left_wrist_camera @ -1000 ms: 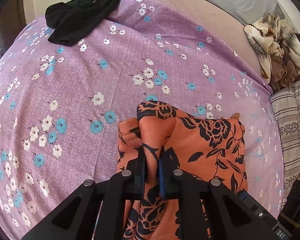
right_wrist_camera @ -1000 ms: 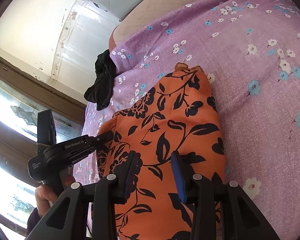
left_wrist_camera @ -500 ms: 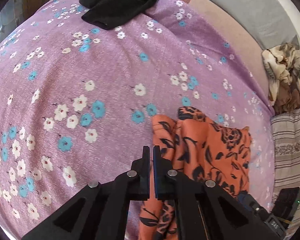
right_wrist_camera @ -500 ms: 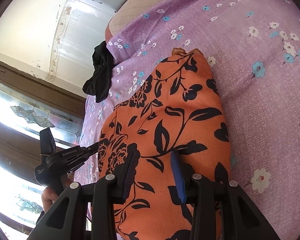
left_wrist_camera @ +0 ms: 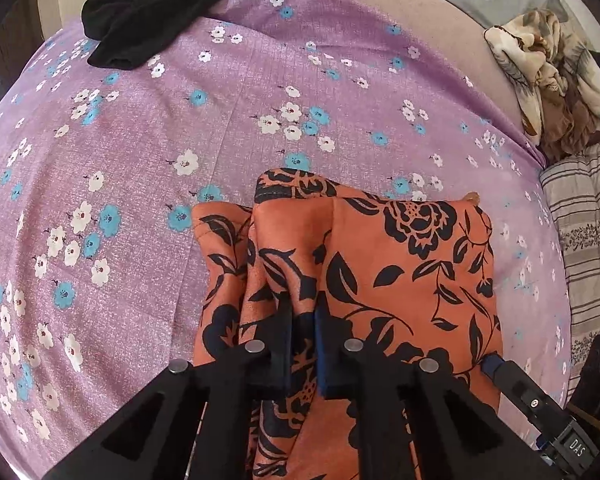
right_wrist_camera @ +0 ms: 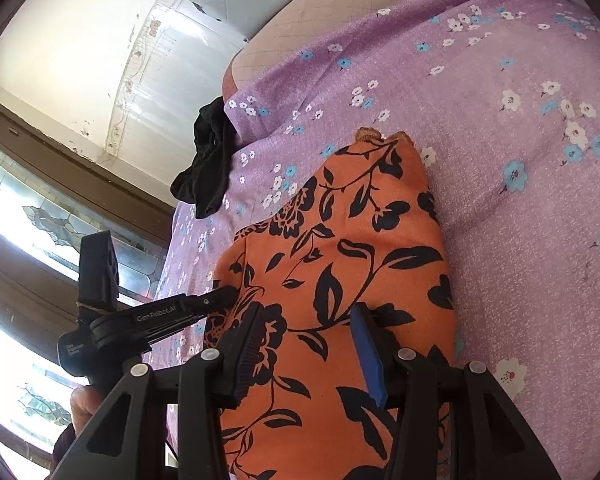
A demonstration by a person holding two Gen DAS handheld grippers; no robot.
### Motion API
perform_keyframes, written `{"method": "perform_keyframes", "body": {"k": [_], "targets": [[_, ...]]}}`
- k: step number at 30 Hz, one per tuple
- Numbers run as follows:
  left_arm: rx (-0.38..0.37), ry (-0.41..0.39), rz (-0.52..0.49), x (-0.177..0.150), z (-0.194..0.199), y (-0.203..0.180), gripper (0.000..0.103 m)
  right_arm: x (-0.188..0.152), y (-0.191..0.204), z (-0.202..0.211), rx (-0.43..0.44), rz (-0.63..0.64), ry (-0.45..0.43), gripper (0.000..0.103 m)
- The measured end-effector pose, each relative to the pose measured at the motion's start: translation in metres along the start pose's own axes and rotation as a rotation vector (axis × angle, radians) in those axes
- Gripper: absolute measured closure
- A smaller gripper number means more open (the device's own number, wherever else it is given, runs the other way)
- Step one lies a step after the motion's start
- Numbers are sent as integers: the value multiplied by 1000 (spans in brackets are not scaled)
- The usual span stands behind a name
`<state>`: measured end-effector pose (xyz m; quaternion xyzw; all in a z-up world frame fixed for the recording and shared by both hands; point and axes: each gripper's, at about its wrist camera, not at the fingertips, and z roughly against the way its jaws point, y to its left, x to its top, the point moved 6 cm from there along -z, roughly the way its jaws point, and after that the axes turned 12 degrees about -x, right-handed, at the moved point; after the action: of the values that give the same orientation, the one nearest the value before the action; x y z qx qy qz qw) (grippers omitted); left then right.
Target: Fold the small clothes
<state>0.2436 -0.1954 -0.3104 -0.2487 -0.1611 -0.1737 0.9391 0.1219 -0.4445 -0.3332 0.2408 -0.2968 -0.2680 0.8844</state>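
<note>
An orange garment with a black flower print [left_wrist_camera: 400, 264] lies partly folded on the purple flowered bedsheet [left_wrist_camera: 180, 128]. My left gripper [left_wrist_camera: 302, 320] is shut on a bunched fold of the garment's left edge. In the right wrist view the same garment [right_wrist_camera: 340, 248] fills the middle. My right gripper [right_wrist_camera: 308, 344] is open, its fingers resting over the garment's near part with cloth between them. The left gripper's body [right_wrist_camera: 152, 316] shows at the garment's left side.
A black garment [left_wrist_camera: 156, 12] lies at the far left edge of the bed, also seen in the right wrist view [right_wrist_camera: 208, 160]. A beige crumpled cloth pile [left_wrist_camera: 552, 80] and a striped cushion [left_wrist_camera: 588, 216] sit at the right. A window [right_wrist_camera: 28, 248] is left of the bed.
My left gripper, shut on the garment's edge, swung out to the left half a second ago and has come back over the garment, carrying the fold. My right gripper stayed open in place.
</note>
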Motion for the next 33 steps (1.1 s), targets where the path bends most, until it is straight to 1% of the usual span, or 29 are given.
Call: {"method": "perform_keyframes", "body": {"k": [3,4,6,9,12,15,16,18,20,21,24,26,29,31,33], "targets": [[-16,4,-10,1,1,-6,94,1,-4,-3,0,-16,10,54],[-10,2,-7,1,2,-5,95,1,-3,-2,-2,-12,6,54],[26,-37,-4,5,10,1,96,1,-2,-2,-7,-3,2,54],[40,-62,17,2,22,13,96,0,-1,-1,0,1,0,54],[45,-77,38,-9,27,26,96,0,-1,0,10,3,-1,54],[50,-95,59,-21,21,38,96,-1,2,-3,14,17,12,54],[64,-91,58,-24,15,40,96,-2,3,-5,10,24,24,54],[97,-91,34,-25,6,39,95,-6,3,-10,4,30,44,54],[112,-95,24,-22,7,35,94,-5,1,-10,12,20,43,54],[103,-93,34,-20,9,34,93,-5,0,-9,16,12,43,54],[38,-107,74,-18,25,33,91,-3,-1,-4,40,-12,39,54],[47,-137,45,-22,40,28,91,-1,-2,0,56,-19,30,52],[77,-170,-40,-38,61,12,91,0,-1,4,67,-24,23,53],[54,-182,-78,-52,71,2,90,-2,2,8,105,-29,30,53],[43,-161,-87,-67,71,0,87,-6,9,13,125,-5,31,53]]}}
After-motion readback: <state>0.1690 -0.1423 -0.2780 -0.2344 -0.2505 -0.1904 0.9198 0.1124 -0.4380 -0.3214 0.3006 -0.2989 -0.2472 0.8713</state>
